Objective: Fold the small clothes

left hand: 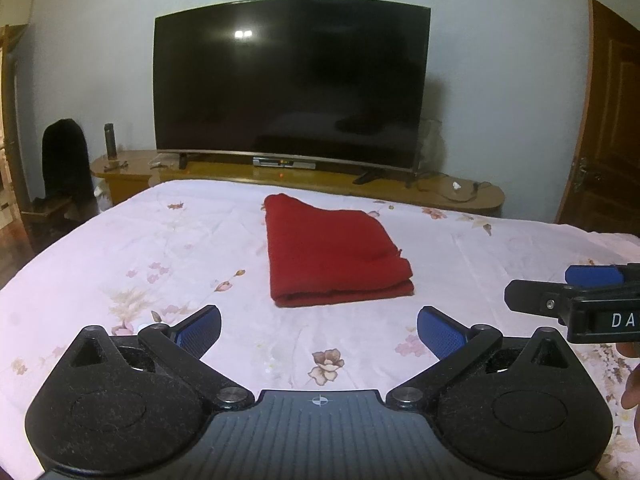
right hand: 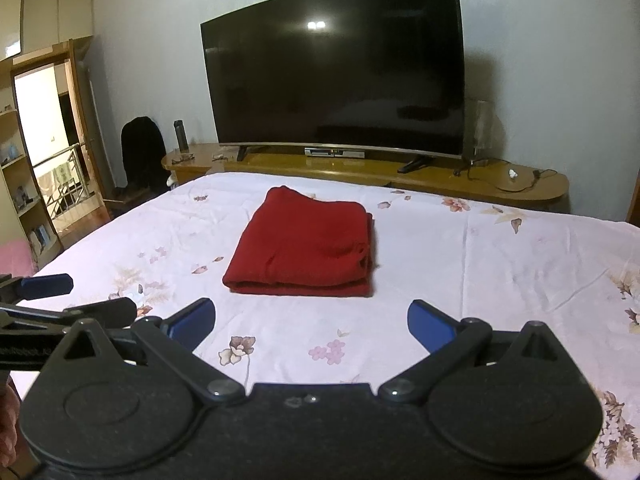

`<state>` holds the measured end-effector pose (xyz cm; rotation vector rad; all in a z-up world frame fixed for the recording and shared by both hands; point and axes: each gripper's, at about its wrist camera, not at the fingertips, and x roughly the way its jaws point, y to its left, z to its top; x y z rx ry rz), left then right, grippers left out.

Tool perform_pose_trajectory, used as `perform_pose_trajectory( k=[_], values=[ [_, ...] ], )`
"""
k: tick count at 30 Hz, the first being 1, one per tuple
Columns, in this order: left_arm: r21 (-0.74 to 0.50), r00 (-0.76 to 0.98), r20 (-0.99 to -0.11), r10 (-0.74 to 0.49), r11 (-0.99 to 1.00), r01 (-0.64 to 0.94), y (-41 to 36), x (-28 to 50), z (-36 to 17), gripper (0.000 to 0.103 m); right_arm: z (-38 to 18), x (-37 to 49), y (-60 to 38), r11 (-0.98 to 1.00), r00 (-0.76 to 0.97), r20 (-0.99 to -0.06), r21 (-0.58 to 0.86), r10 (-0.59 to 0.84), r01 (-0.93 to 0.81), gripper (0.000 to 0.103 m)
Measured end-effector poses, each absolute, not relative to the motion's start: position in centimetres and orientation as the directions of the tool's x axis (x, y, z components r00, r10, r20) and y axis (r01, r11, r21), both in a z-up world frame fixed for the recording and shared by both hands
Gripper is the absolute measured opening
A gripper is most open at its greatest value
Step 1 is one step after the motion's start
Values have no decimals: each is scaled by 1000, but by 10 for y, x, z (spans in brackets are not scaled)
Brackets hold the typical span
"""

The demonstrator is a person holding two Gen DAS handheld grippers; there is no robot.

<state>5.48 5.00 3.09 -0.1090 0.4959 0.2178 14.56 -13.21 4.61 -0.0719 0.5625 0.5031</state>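
Note:
A red garment (left hand: 332, 254) lies folded into a neat rectangle on the bed, in the middle of both views (right hand: 304, 250). My left gripper (left hand: 318, 330) is open and empty, held above the sheet just short of the garment's near edge. My right gripper (right hand: 311, 322) is open and empty too, at about the same distance from the garment. The right gripper also shows at the right edge of the left wrist view (left hand: 576, 292), and the left gripper at the left edge of the right wrist view (right hand: 56, 300).
The bed has a pale pink floral sheet (left hand: 160, 248). Behind it a wooden TV bench (left hand: 280, 174) carries a large black TV (left hand: 288, 80). A wooden door (left hand: 604, 120) is at right. A black-draped chair (right hand: 142, 152) and a doorway (right hand: 48, 128) are at left.

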Motion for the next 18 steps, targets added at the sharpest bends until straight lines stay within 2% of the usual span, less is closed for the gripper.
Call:
perform_pose_trajectory(
  k=[18],
  values=[
    [-48,863,-477,168,975,-216,39,58,36,103,50,144,-141,884,744,-511,73,432,-462,102]
  ],
)
